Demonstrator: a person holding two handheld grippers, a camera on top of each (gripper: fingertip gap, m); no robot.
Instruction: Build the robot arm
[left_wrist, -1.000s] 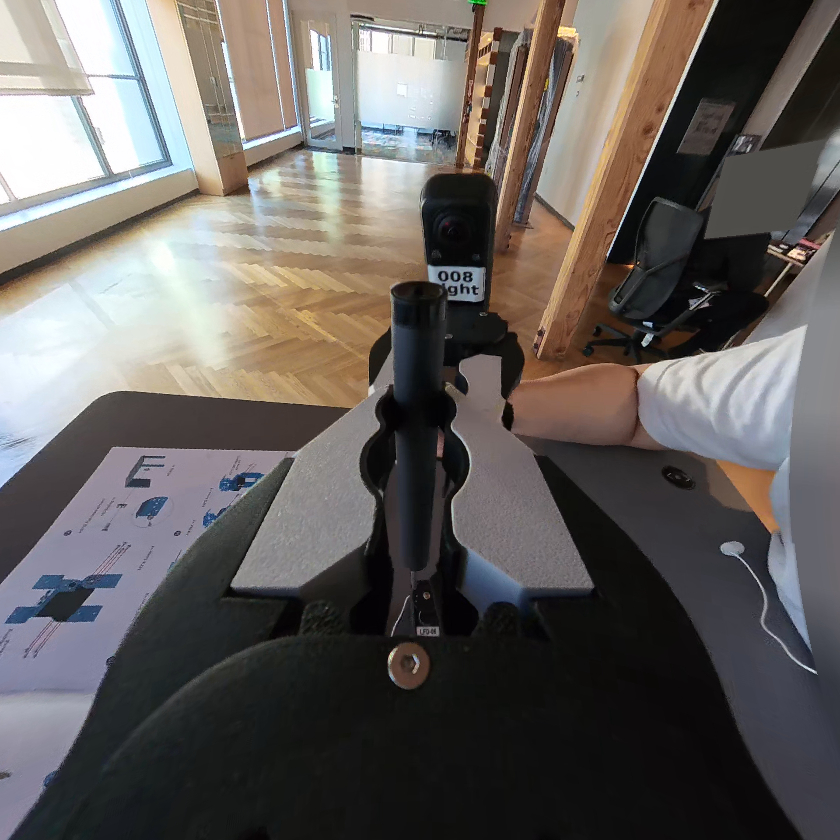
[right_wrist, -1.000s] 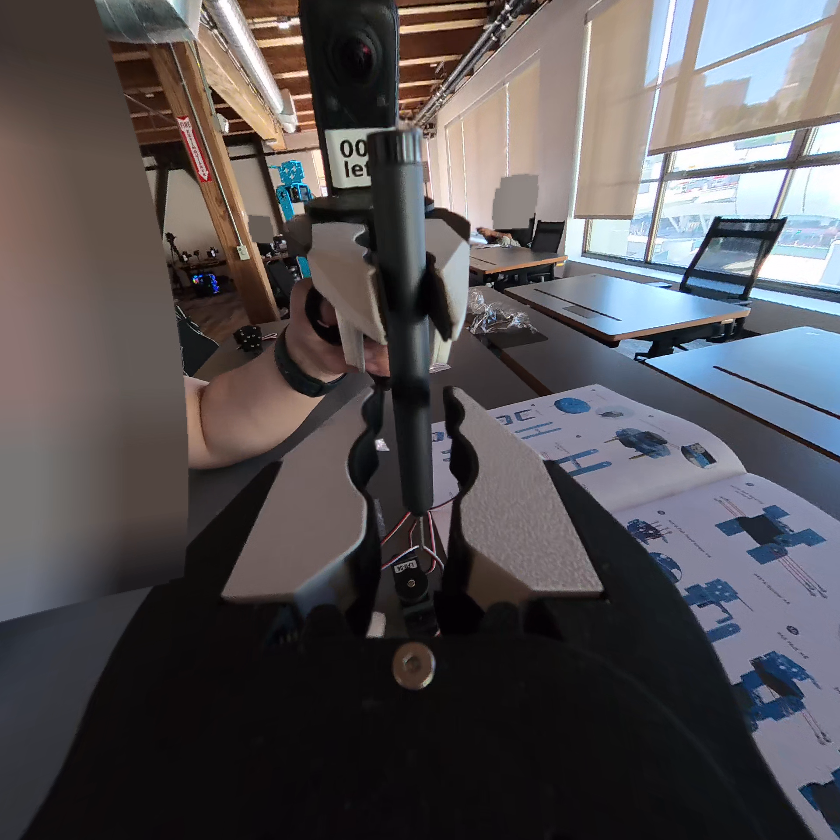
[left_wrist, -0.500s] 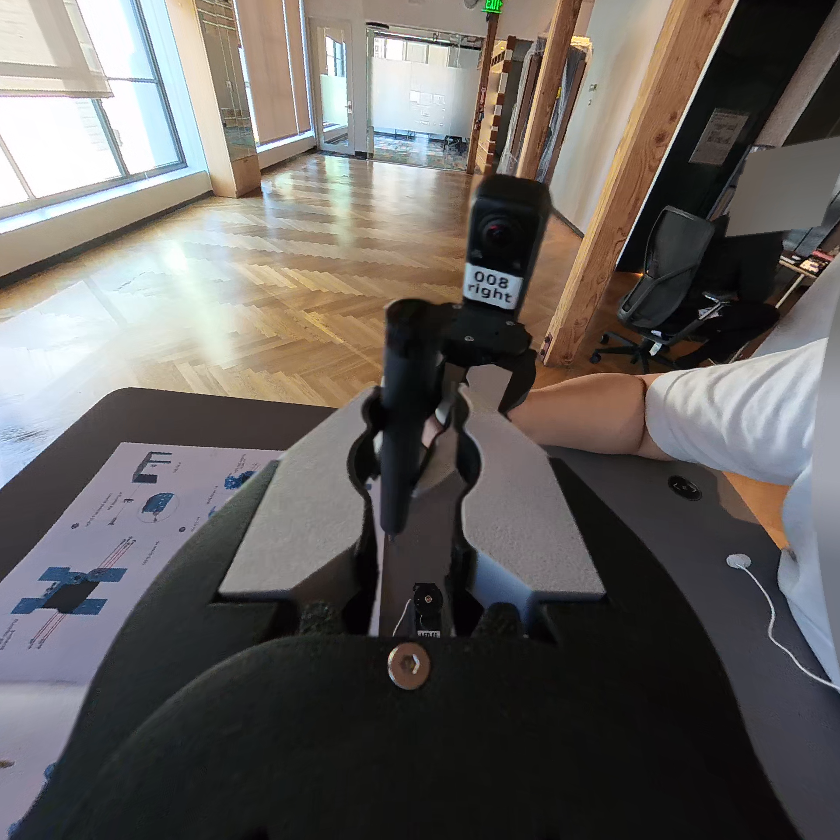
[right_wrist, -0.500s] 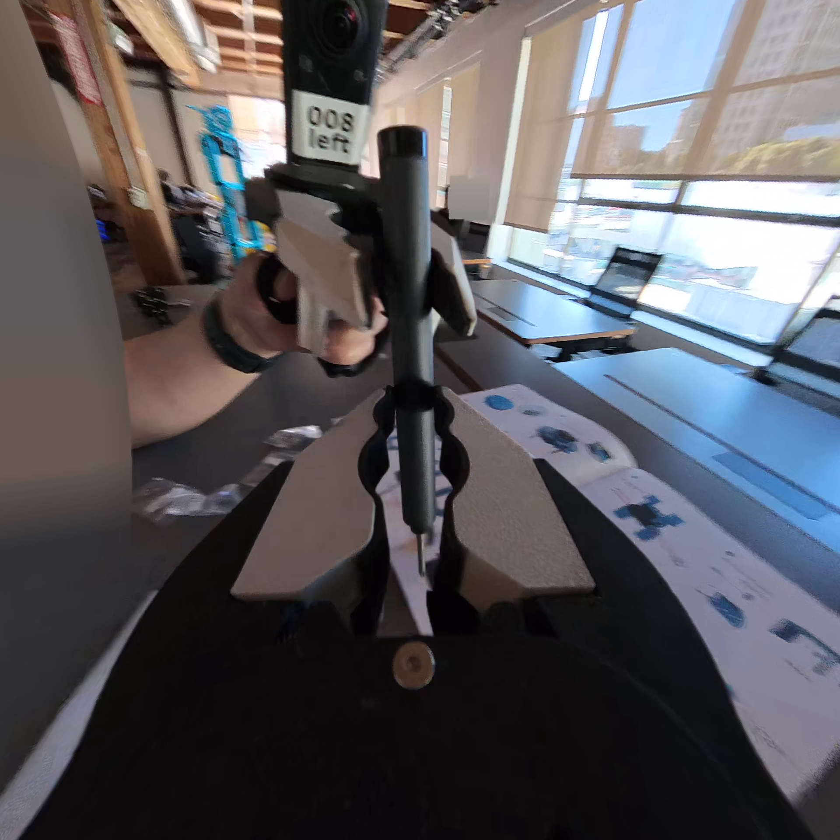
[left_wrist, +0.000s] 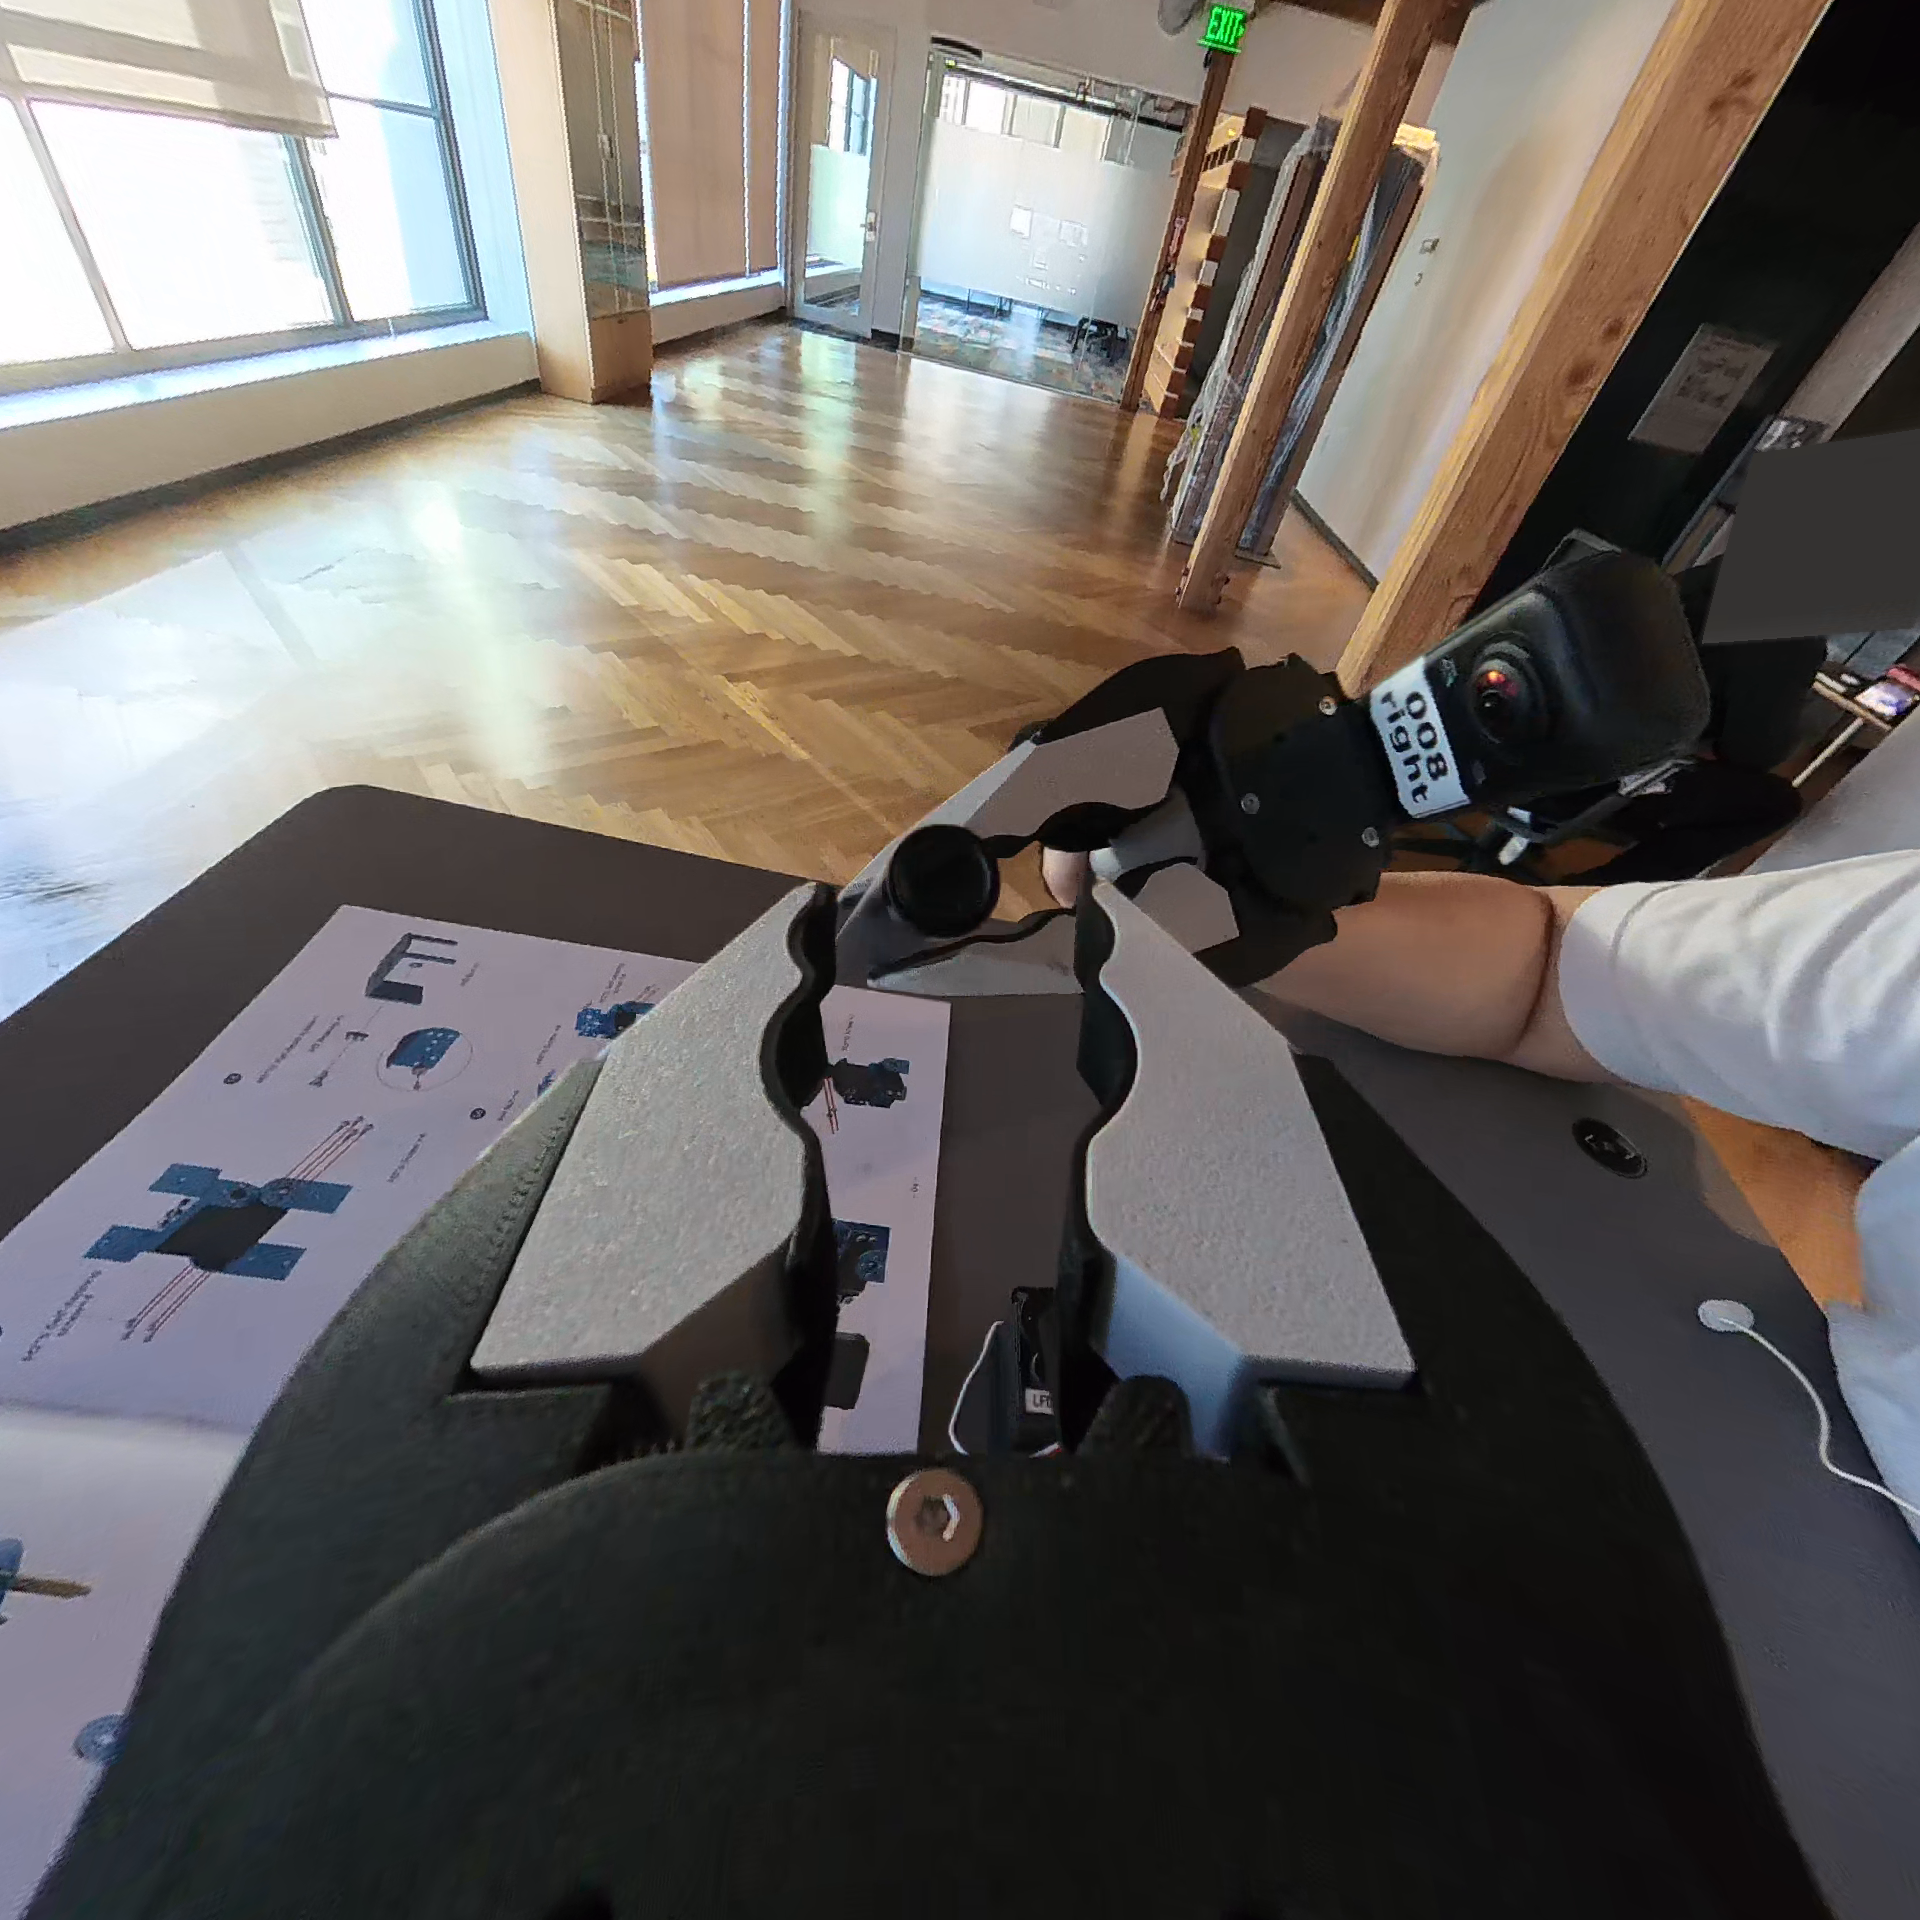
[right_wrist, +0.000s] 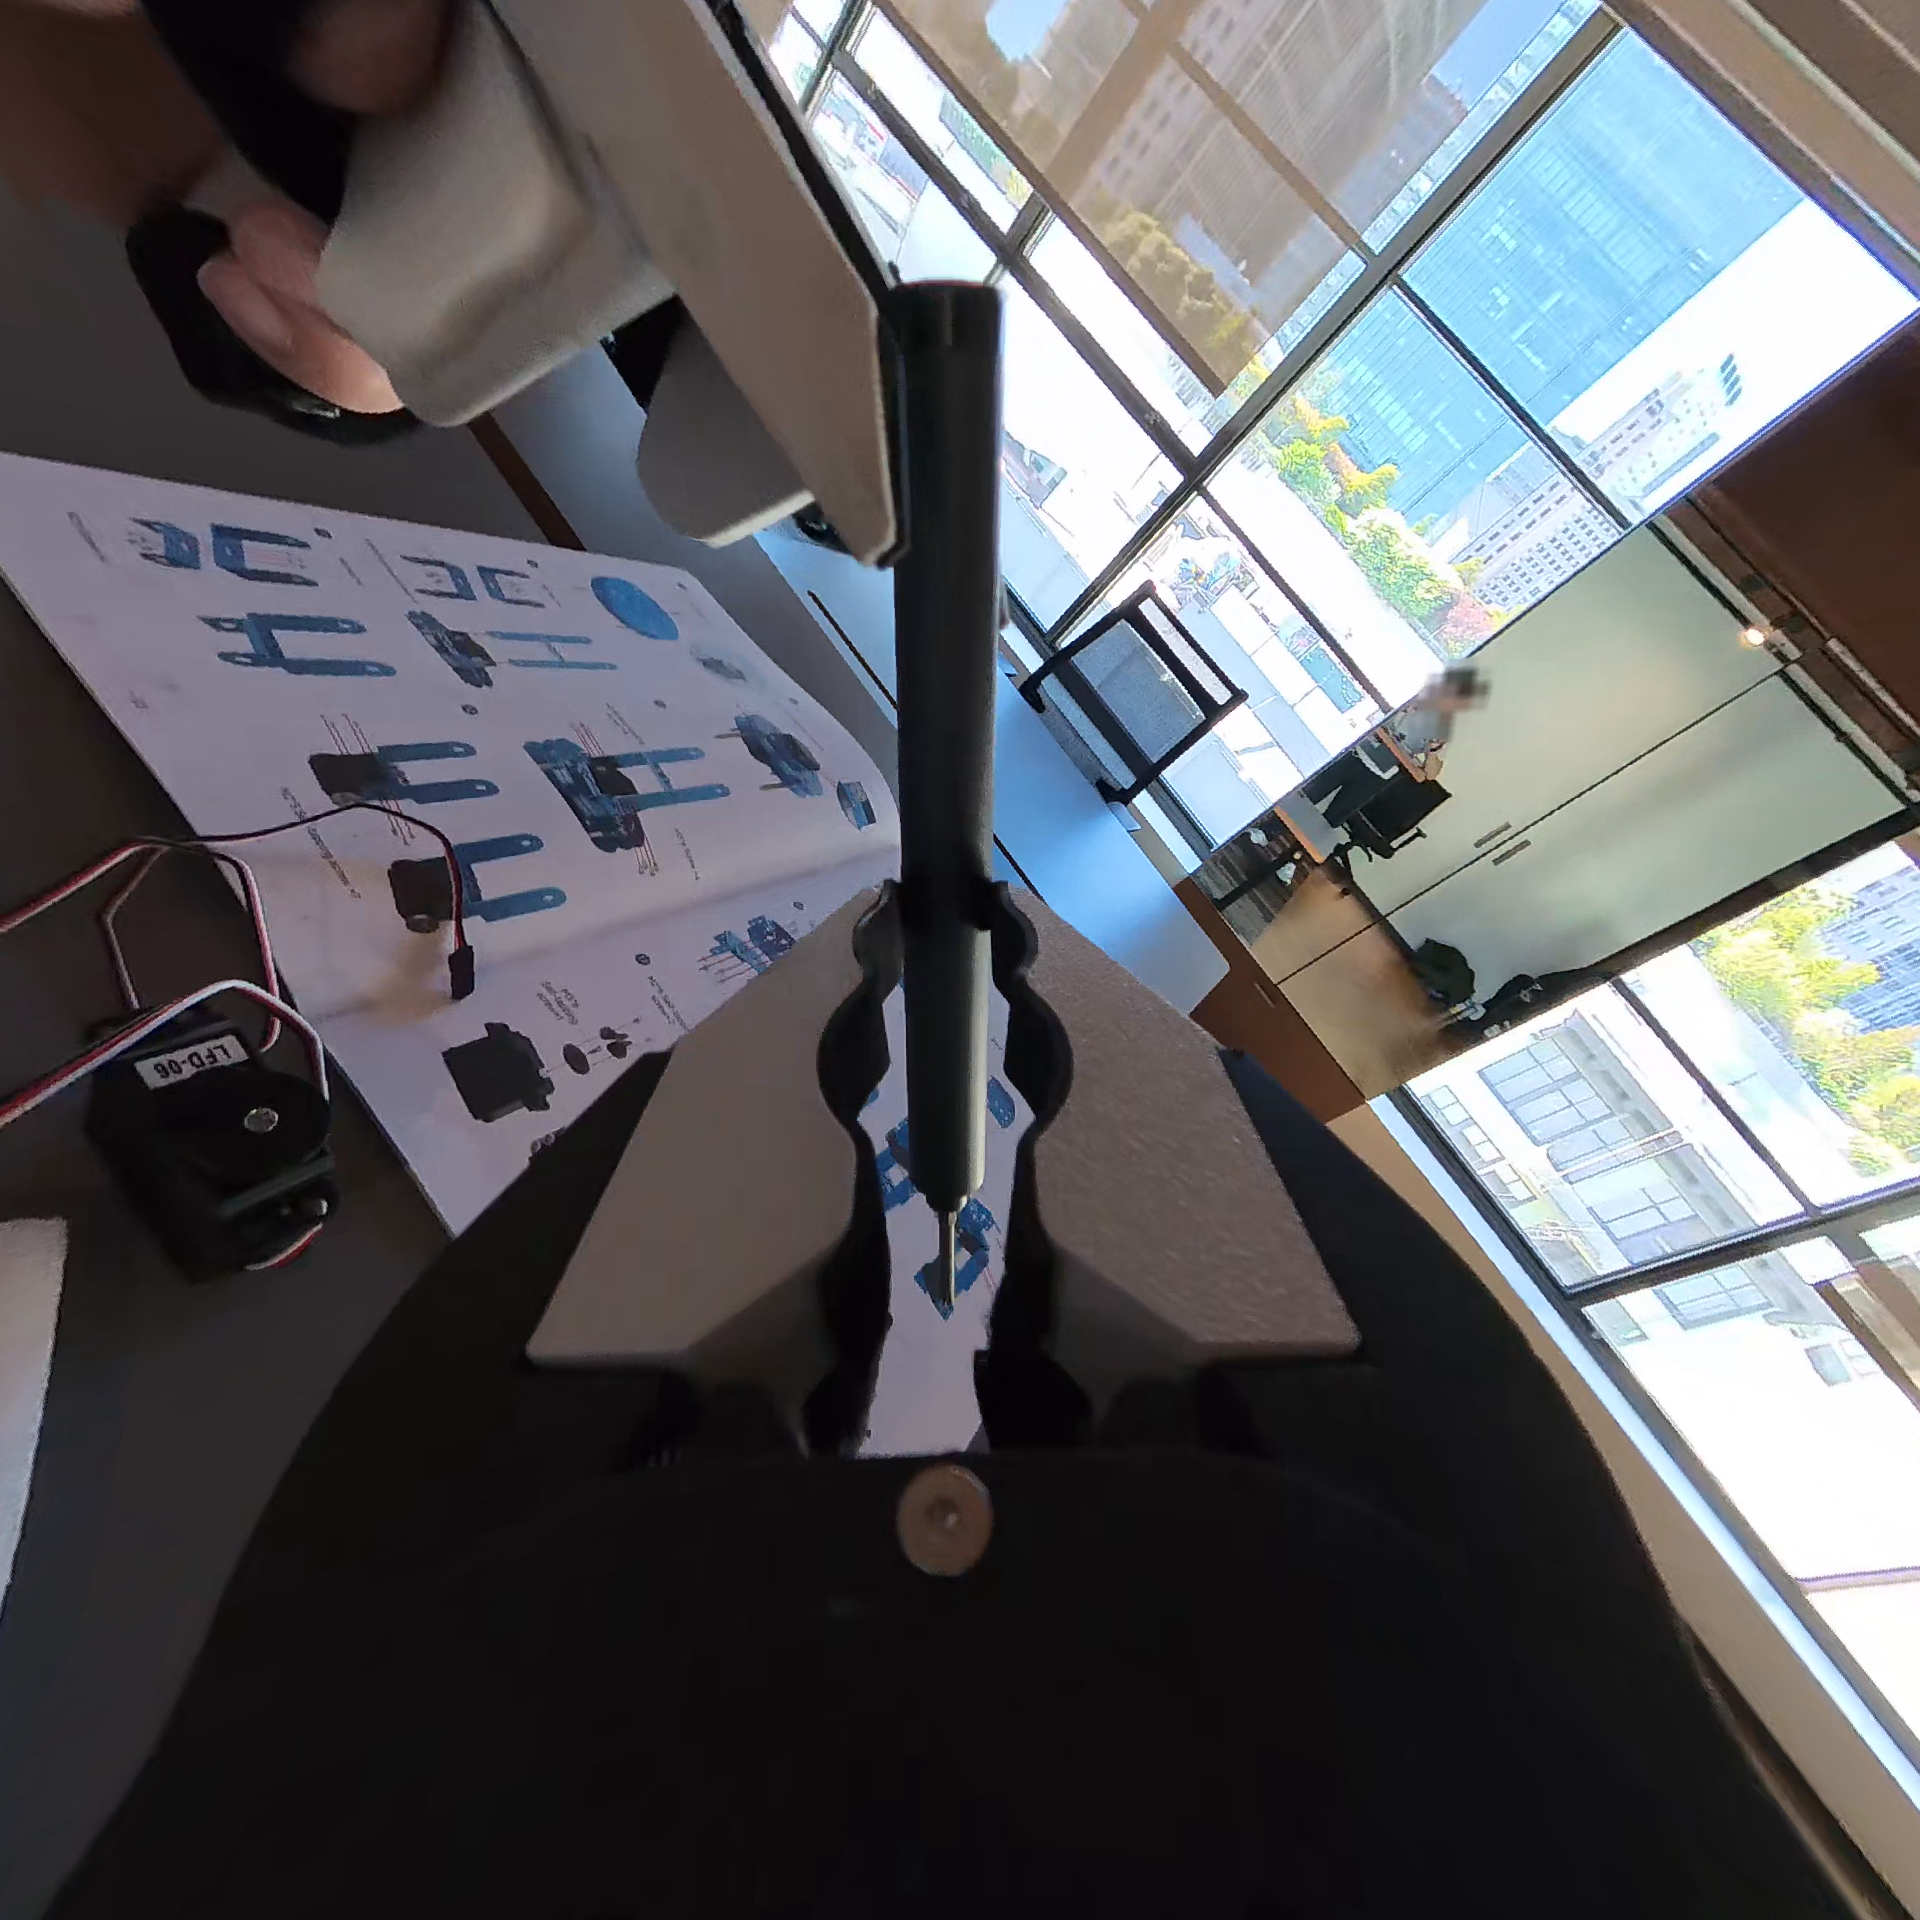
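My right gripper (right_wrist: 940, 904) is shut on a dark slim screwdriver (right_wrist: 943, 675), gripping its lower shaft; the metal bit (right_wrist: 948, 1262) points back toward the camera. In the left wrist view the right gripper (left_wrist: 997, 862) is rolled onto its side, and the screwdriver's round butt end (left_wrist: 940, 881) faces my left gripper (left_wrist: 951, 914). The left gripper is open and empty, its tips on either side of that end. In the right wrist view one left finger (right_wrist: 748, 312) lies right beside the screwdriver's upper end. A black servo (right_wrist: 208, 1164) with red, white and black wires lies on the table.
An open instruction sheet (right_wrist: 499, 748) with blue diagrams lies on the dark table (left_wrist: 1558, 1299); it also shows in the left wrist view (left_wrist: 260, 1143). The servo shows between the left jaws (left_wrist: 1029, 1361). A person's forearm (left_wrist: 1455, 956) reaches in from the right. A white cable (left_wrist: 1787, 1382) lies at the right. One gripper's finger ends stand about 6 cm off the other's.
The left gripper has opened and let go of the screwdriver. The right gripper closed on it, then rolled onto its side and swung right with it.
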